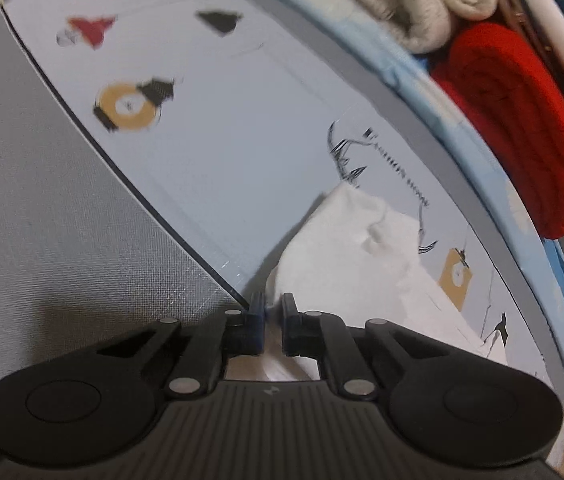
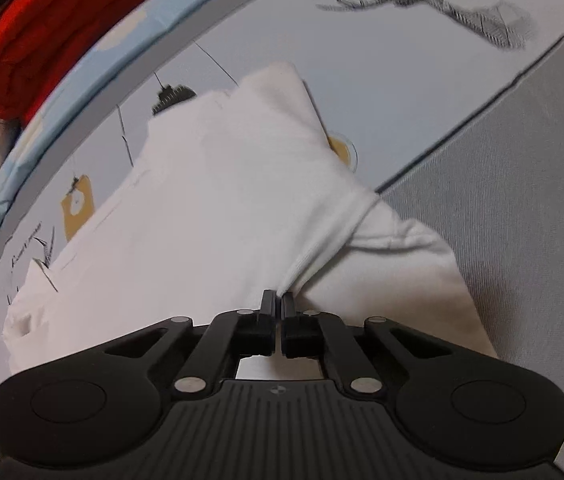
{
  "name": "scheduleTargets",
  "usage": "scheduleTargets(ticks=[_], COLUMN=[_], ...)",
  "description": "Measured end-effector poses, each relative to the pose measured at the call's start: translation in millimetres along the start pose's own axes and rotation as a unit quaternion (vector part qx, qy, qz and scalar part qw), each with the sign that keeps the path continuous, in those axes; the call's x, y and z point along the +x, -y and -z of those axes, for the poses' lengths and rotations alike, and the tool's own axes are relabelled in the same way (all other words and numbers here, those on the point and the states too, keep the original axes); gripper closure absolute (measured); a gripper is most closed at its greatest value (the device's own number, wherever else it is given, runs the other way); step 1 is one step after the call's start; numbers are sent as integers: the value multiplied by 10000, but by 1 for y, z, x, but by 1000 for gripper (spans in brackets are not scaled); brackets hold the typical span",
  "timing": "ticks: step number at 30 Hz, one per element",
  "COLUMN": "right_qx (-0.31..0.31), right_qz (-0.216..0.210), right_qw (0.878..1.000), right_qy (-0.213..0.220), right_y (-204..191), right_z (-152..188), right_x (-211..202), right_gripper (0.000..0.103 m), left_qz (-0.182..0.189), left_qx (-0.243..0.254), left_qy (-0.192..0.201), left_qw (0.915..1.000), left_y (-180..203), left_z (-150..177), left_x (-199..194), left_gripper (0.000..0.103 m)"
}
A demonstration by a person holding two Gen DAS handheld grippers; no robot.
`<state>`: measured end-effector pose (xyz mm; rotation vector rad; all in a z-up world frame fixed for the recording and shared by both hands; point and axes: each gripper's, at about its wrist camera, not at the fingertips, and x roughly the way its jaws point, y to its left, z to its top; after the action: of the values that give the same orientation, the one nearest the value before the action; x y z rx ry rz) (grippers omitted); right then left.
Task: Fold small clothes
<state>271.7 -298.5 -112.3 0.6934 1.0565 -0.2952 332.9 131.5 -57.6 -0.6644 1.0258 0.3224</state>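
Right gripper [image 2: 278, 300] fingers pinch a gathered fold of the soft white cotton garment [image 2: 218, 200]. Left gripper [image 1: 270, 304] fingers stand narrow at its edge; whether they hold cloth is unclear. Light and limp, it is best taken by its hems or corners.

One white garment [image 2: 218, 208], one red knit [image 1: 517, 128], two tongs [image 1: 273, 306].

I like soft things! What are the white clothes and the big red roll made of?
The white garment looks like soft matte cotton knit: it creases and bunches where the right gripper pinches it. The red roll looks like chunky ribbed wool or acrylic knit, though blur leaves that unsure.
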Motion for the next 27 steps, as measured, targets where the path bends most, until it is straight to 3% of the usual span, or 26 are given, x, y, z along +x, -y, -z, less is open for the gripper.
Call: scheduleTargets(ticks=[4,9,12,15,17,21,24,27], right_qx=[142,286,223,-92,-334,-747,-955,-634], right_qz=[232,542,645,575,465,131,125,400], right_qw=[9990,9981,9976,9976,9968,9921,9869,9938], right_qy=[352,77,133,379,551,1003,1293,816], right_y=[1,8,2,-15,-26,-42,-43,-25], right_z=[-3,-3,-3,3,10,18,9,-8], right_x=[-11,6,1,-12,-23,-39,-38,-7], right_gripper=[102,96,82,82,82,81,76,73], left_qz=[-211,-598,-778,-656,-457,-193,-46,-93], left_qx=[10,-228,-25,438,704,1133,1083,642], left_qy=[36,-312,171,769,832,454,-62,-650], left_qw=[9998,9975,9968,9939,9930,9923,9941,9958], left_y=[6,-9,-4,13,22,35,32,15], left_z=[14,10,3,1,2,7,12,14], left_x=[-10,7,-9,-27,-28,-13,7,31], left_gripper=[95,92,75,73,73,73,69,69])
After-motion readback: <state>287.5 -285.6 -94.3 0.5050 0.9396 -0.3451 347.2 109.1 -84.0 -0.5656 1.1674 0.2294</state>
